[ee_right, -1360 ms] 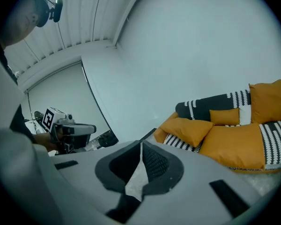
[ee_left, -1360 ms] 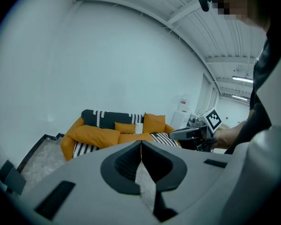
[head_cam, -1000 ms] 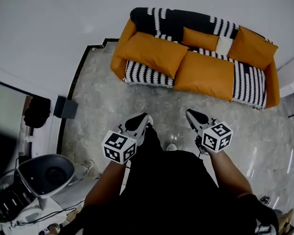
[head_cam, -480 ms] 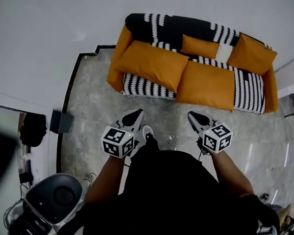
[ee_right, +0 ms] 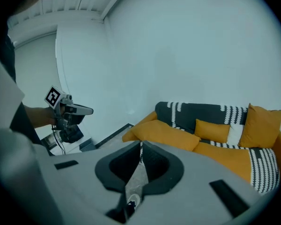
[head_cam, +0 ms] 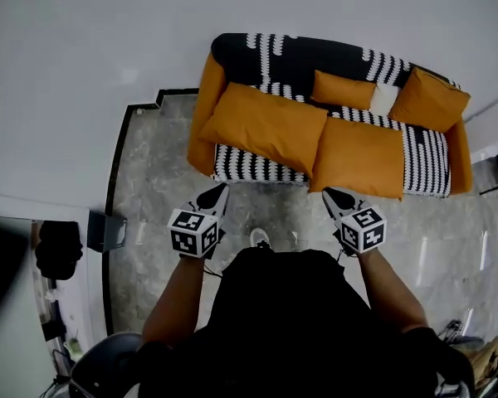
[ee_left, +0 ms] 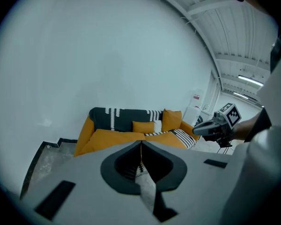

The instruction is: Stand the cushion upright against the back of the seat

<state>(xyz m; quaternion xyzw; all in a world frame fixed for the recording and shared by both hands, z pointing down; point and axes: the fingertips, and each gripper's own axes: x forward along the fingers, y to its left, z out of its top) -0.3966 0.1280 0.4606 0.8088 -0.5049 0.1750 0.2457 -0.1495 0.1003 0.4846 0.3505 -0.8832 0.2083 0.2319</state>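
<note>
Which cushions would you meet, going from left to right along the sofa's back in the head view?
large orange cushion → small orange cushion → white cushion → right-end orange cushion

The head view looks steeply down from above the person toward the sofa [head_cam: 206, 98] ahead. Both gripper views look along their own jaws, low and well back, at that same sofa. The left one also catches the right gripper [ee_left: 196, 129], and the right one the left gripper [ee_right: 90, 110].
</note>
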